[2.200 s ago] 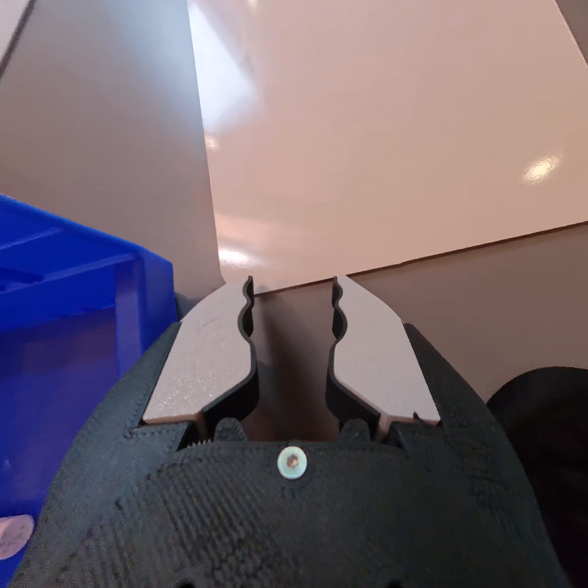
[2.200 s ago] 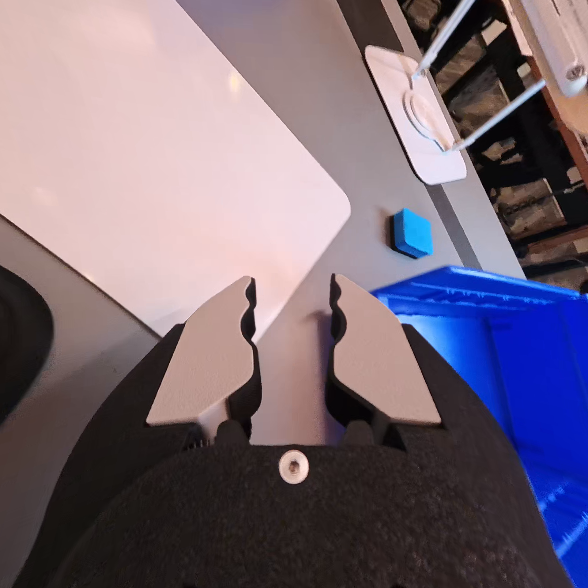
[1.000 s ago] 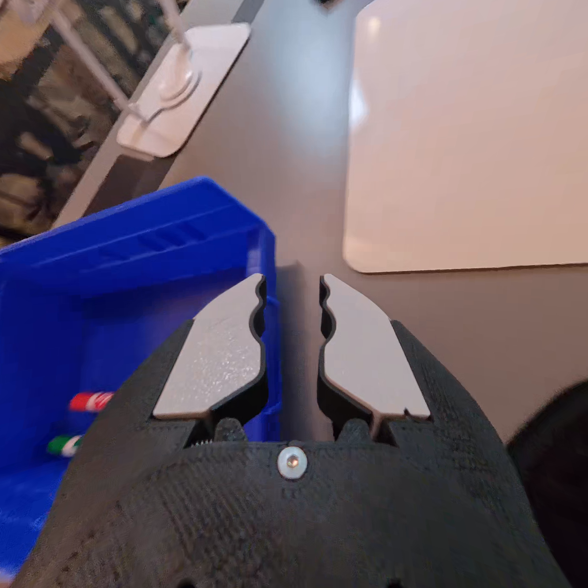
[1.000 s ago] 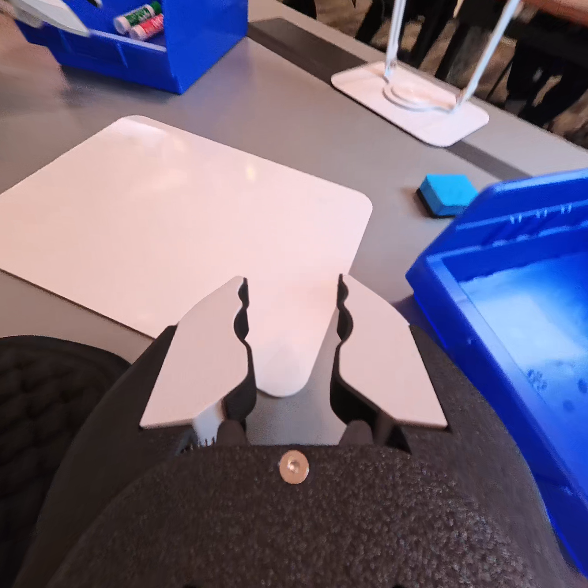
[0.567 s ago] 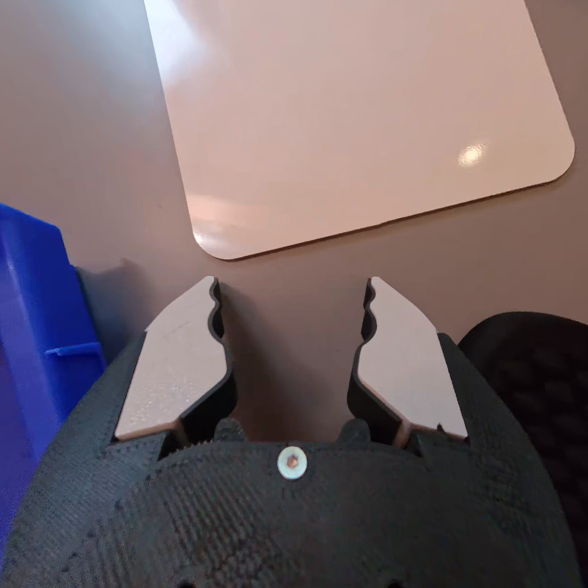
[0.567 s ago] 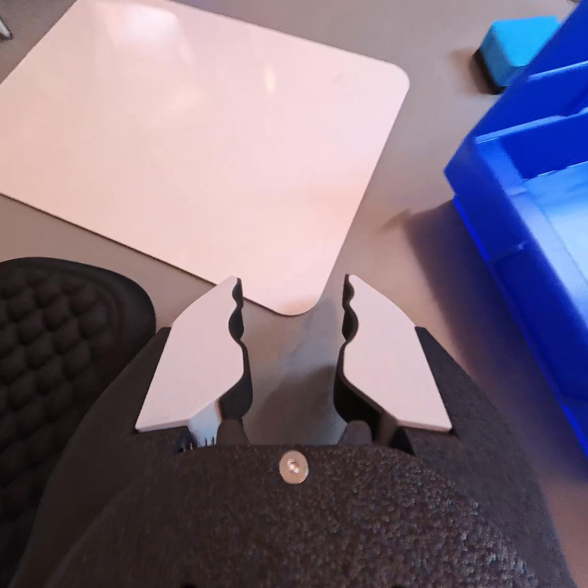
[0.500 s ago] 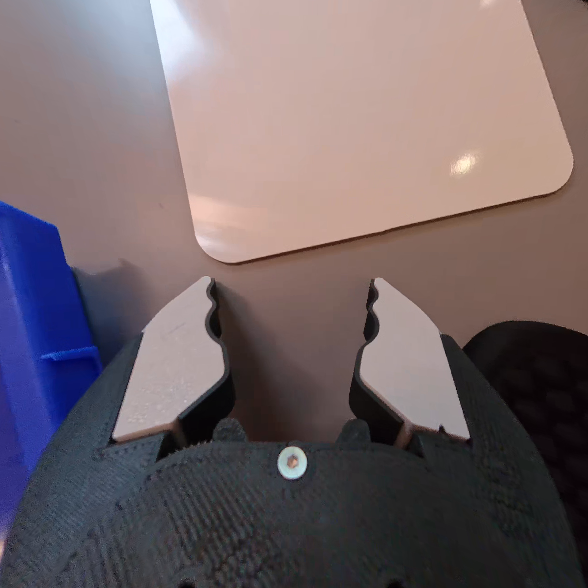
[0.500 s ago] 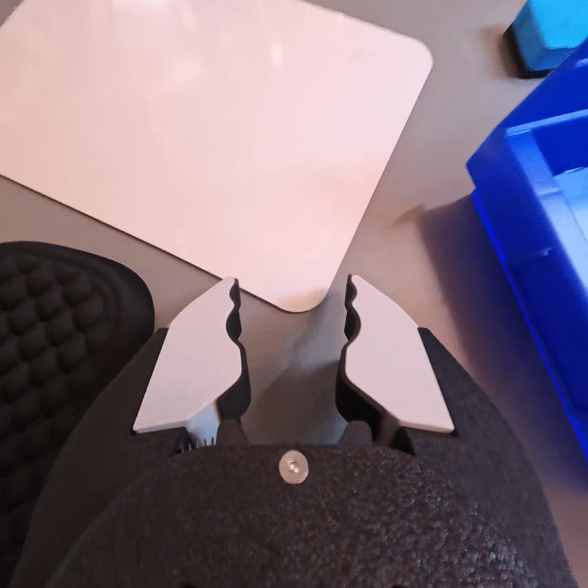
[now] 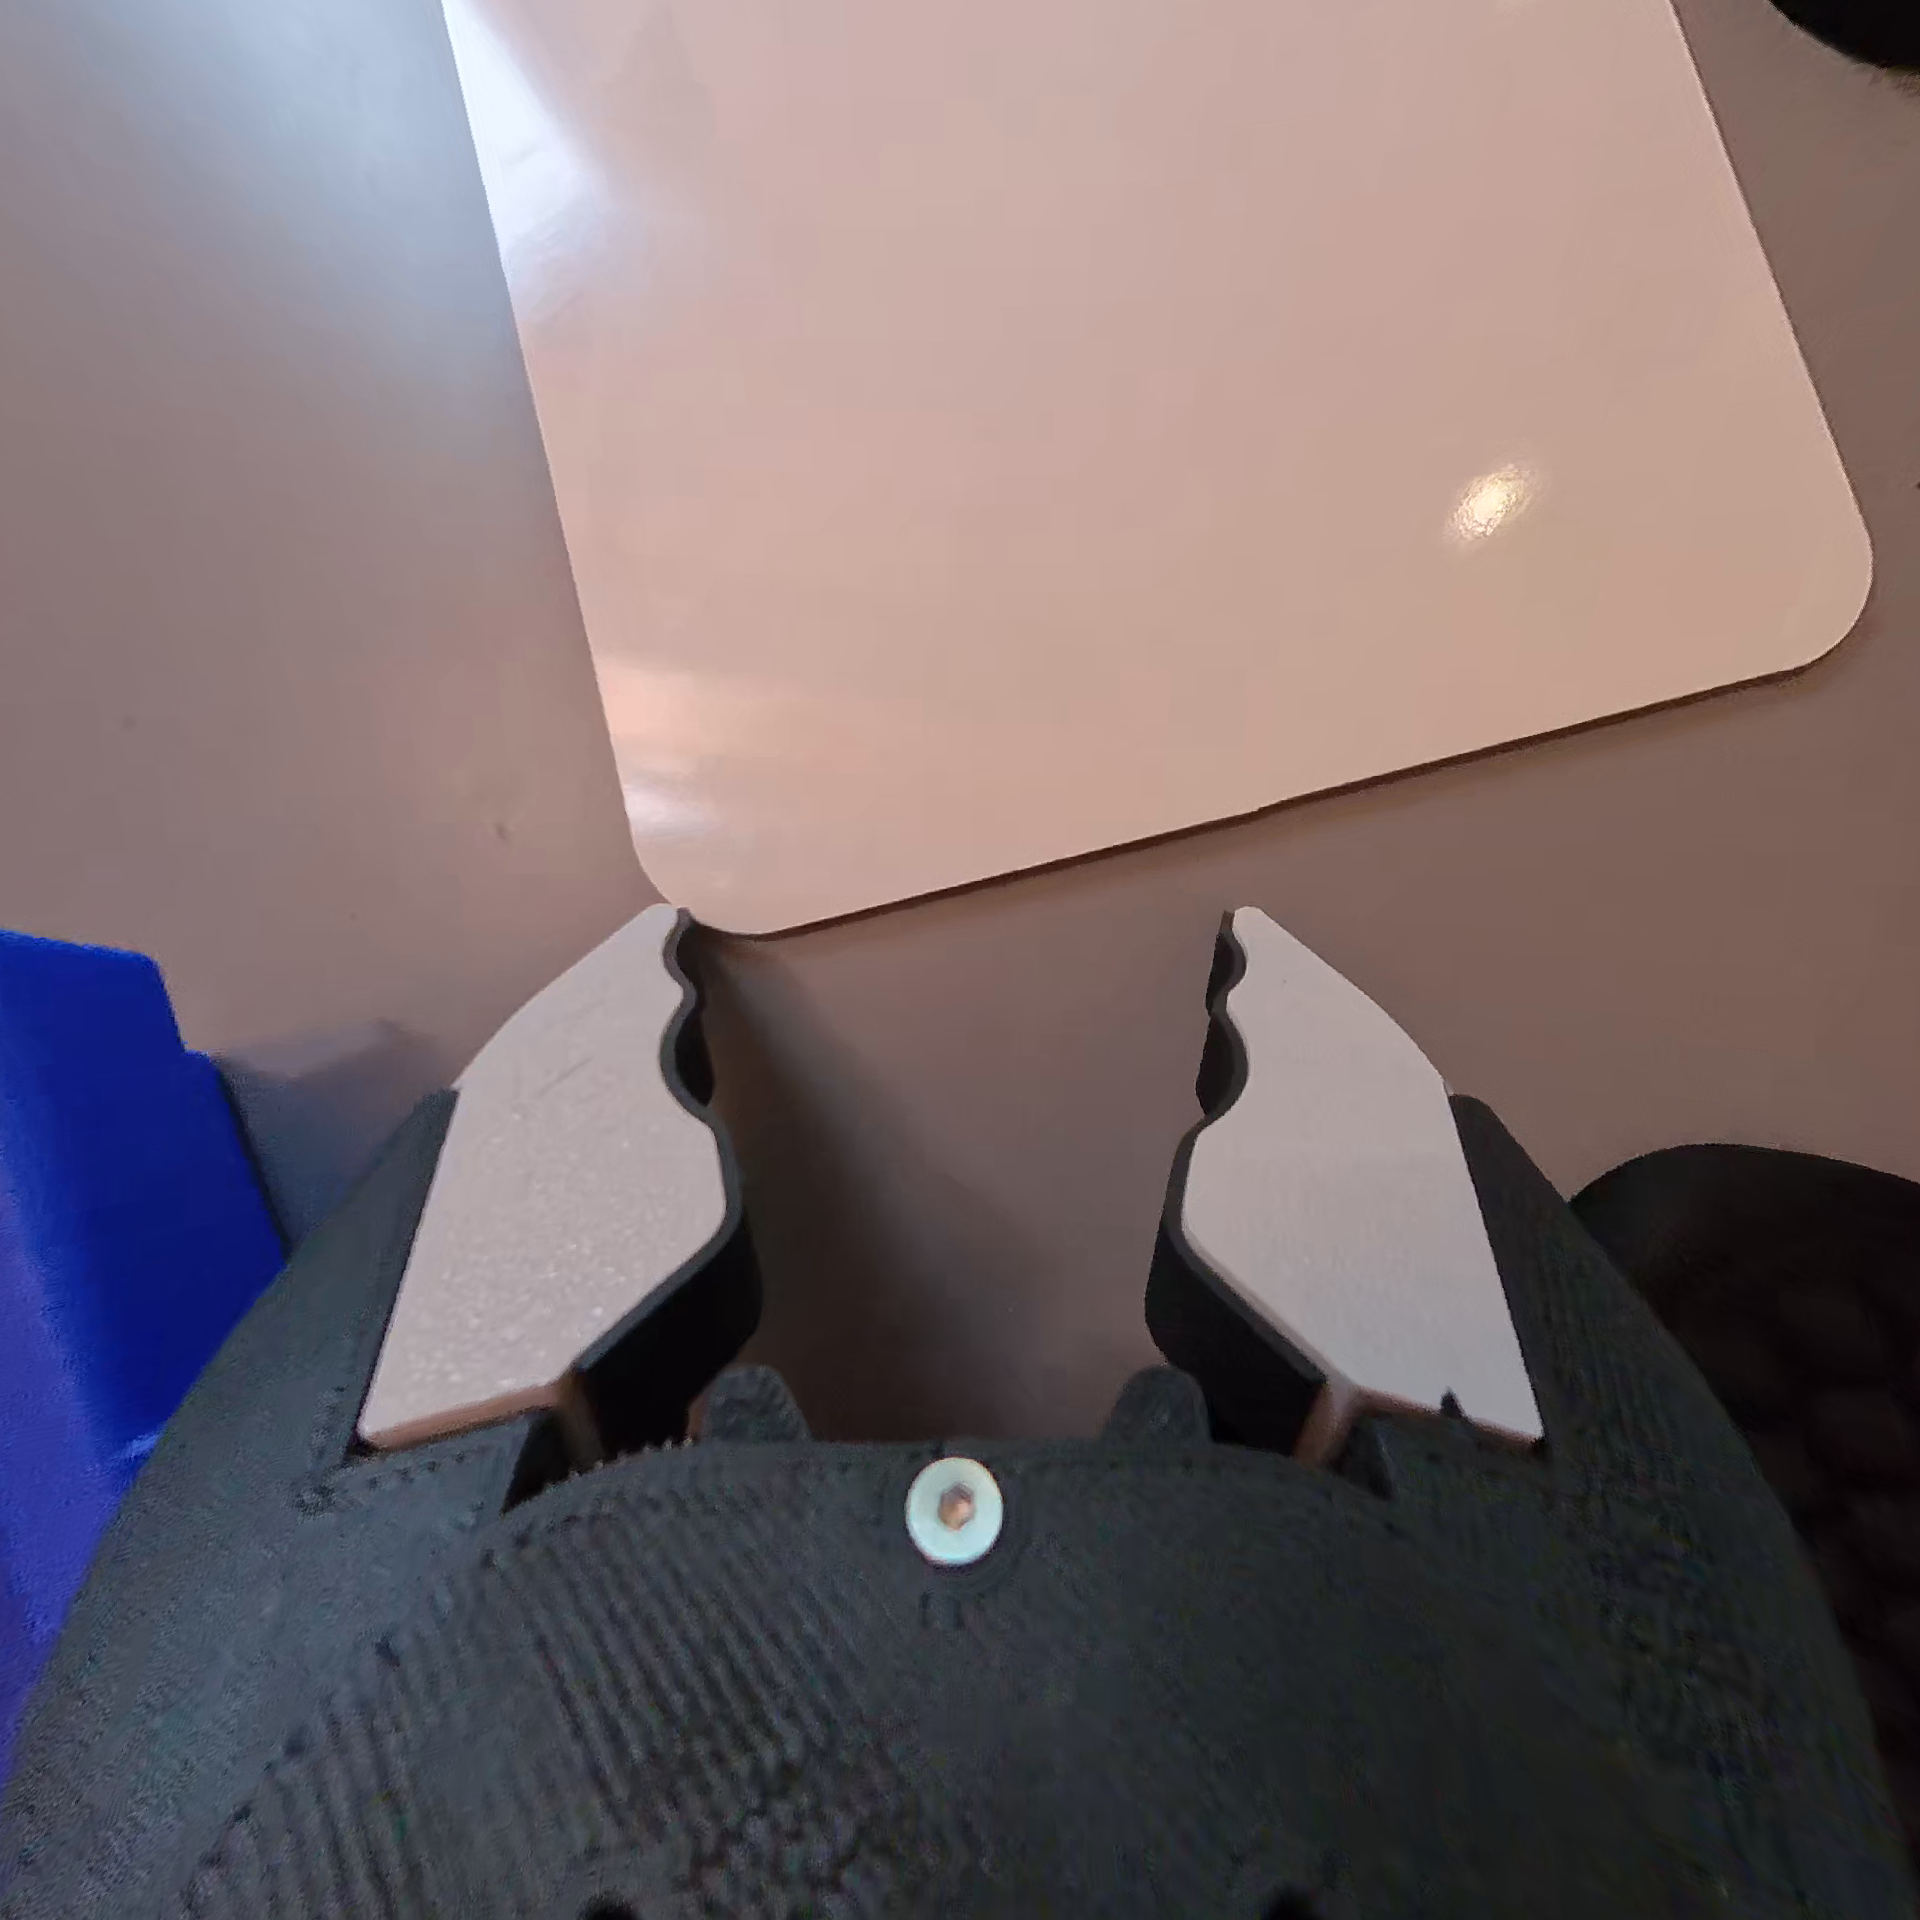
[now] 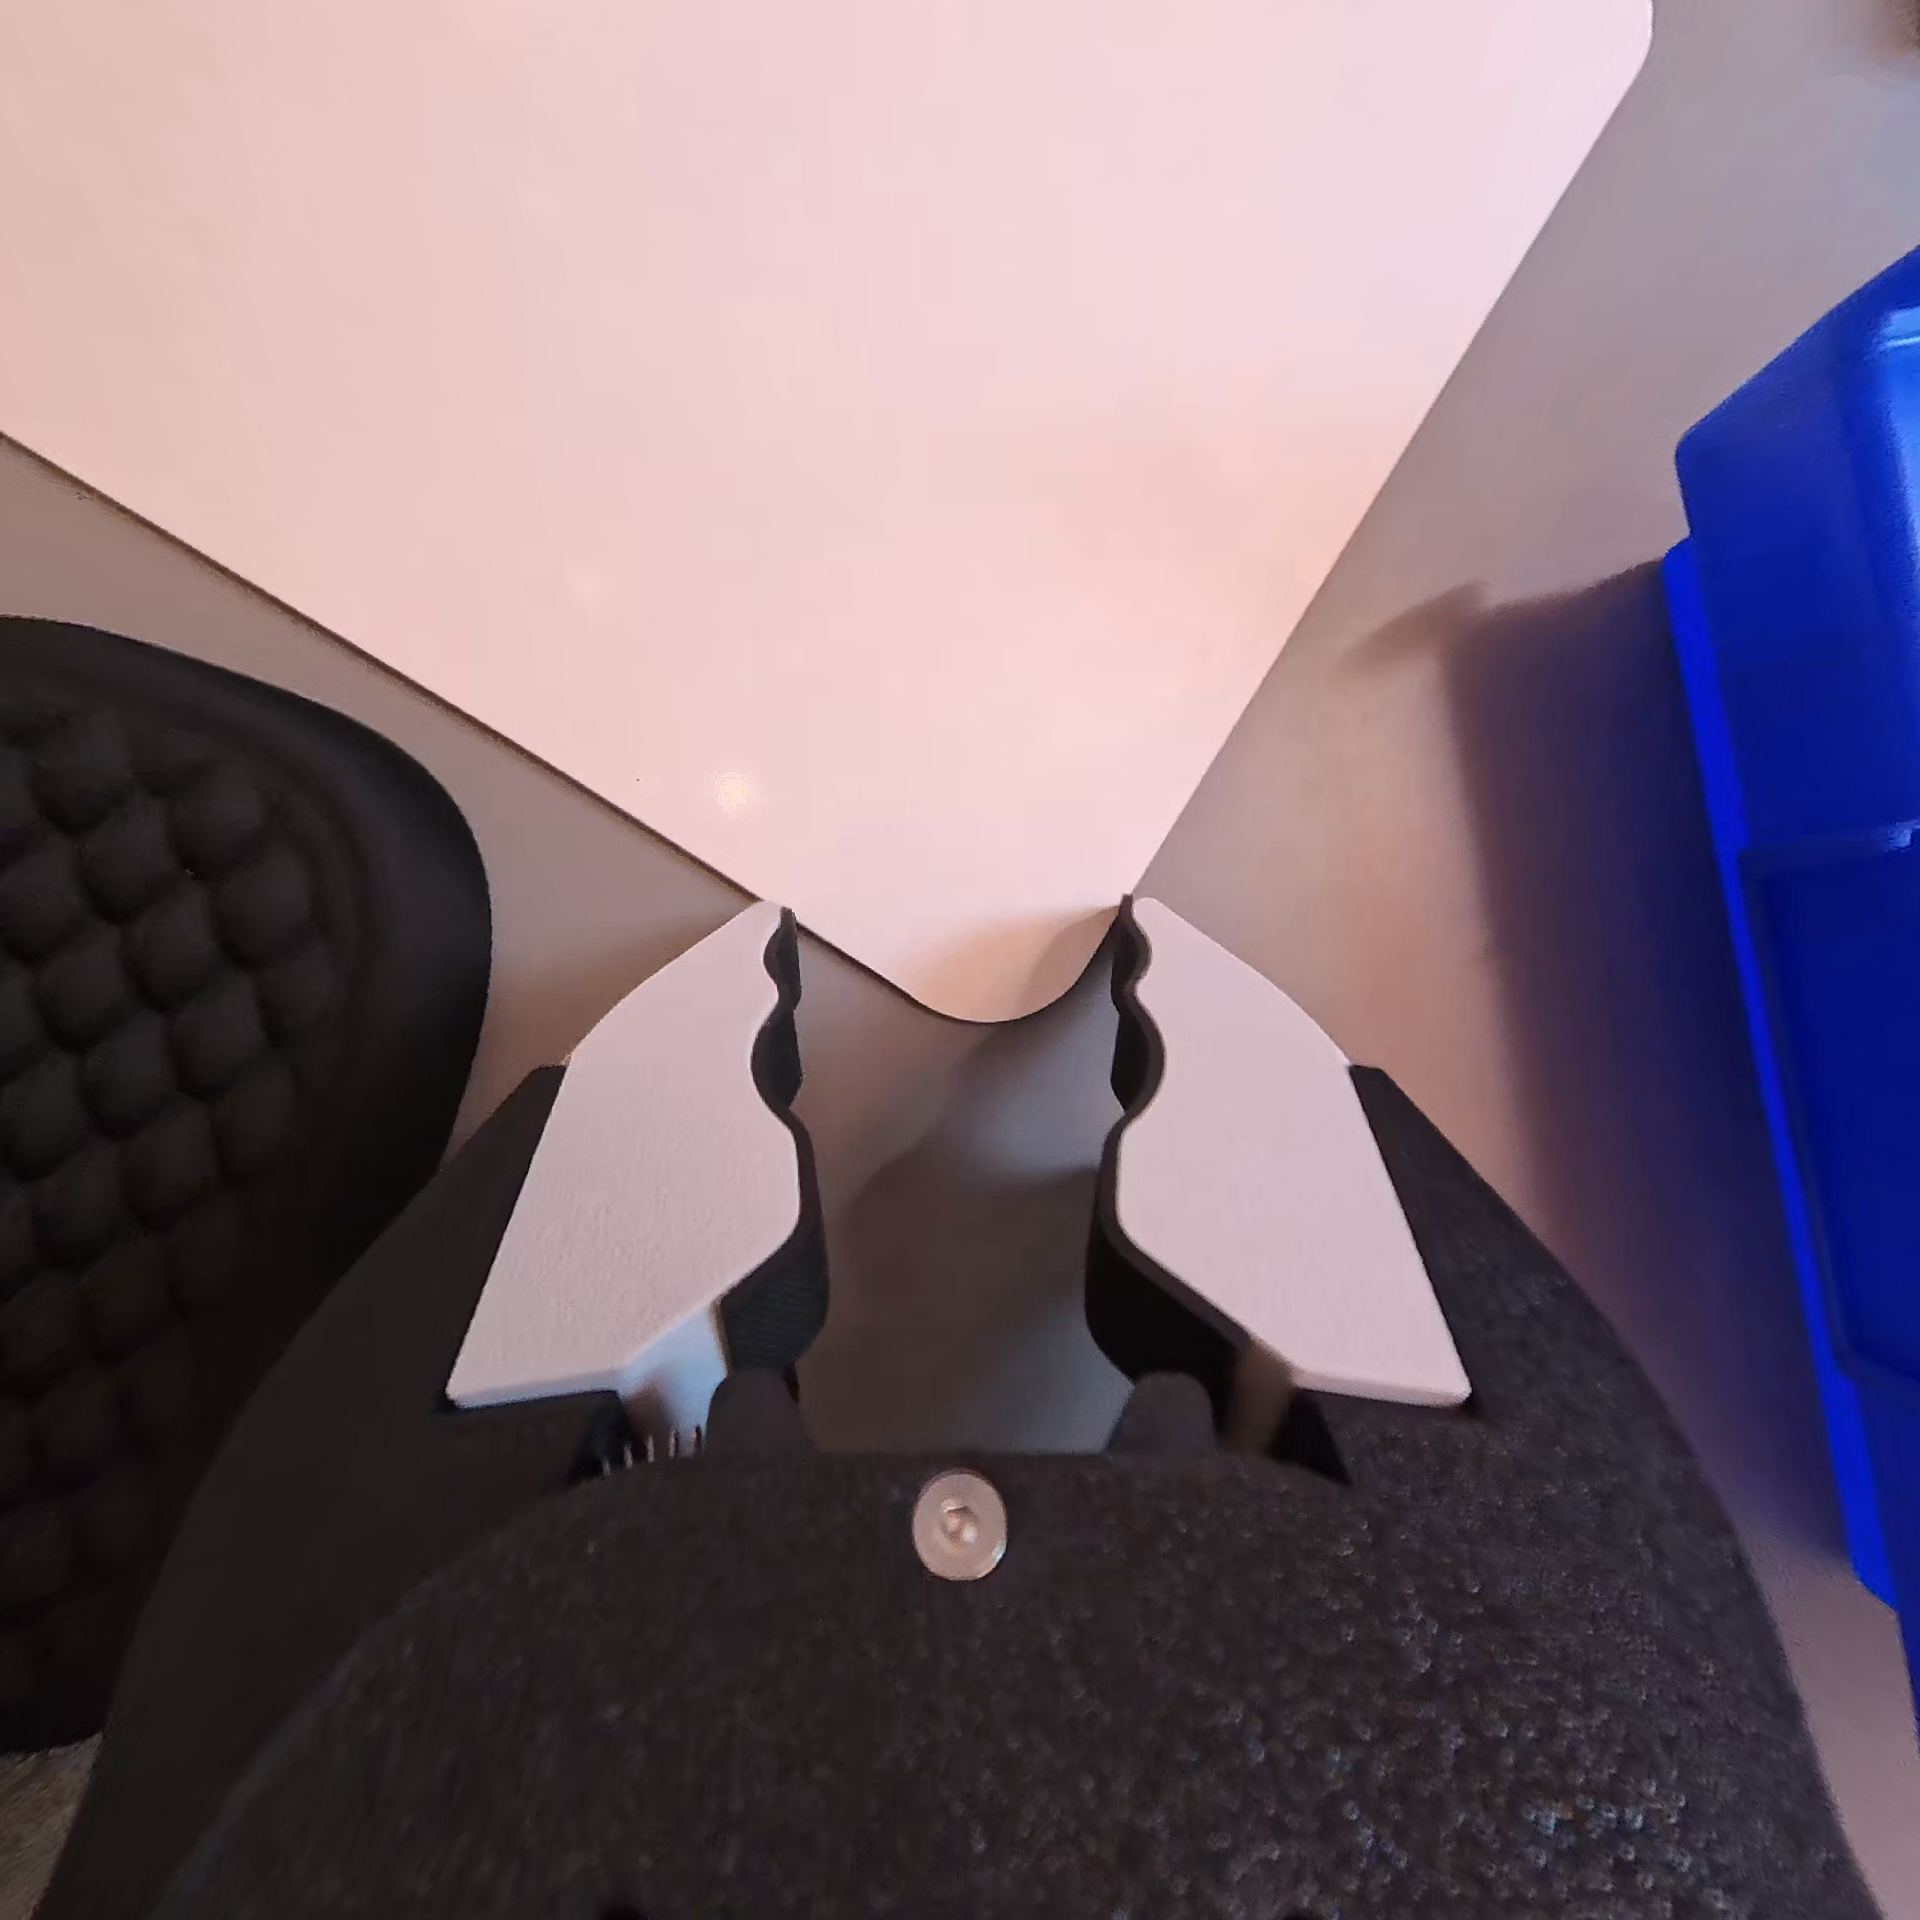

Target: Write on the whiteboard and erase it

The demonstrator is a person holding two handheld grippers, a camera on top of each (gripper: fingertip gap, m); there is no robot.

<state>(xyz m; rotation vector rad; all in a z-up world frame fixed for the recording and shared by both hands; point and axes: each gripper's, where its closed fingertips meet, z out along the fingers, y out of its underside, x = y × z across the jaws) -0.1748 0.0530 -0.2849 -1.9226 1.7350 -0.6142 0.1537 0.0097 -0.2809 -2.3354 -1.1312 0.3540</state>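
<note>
Currently both tools empty, jaws apart: right tool (image 10: 954,914) frames the blank whiteboard's (image 10: 831,416) lower-centre corner; left tool (image 9: 954,920) sits just below its lower-left corner.

White whiteboard (image 9: 1091,416), blue bin (image 10: 1829,727), grey table (image 9: 260,520), black quilted cushion (image 10: 156,1039).

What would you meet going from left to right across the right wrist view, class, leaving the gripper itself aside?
Black padded cushion → whiteboard → bare grey table → blue bin.
</note>
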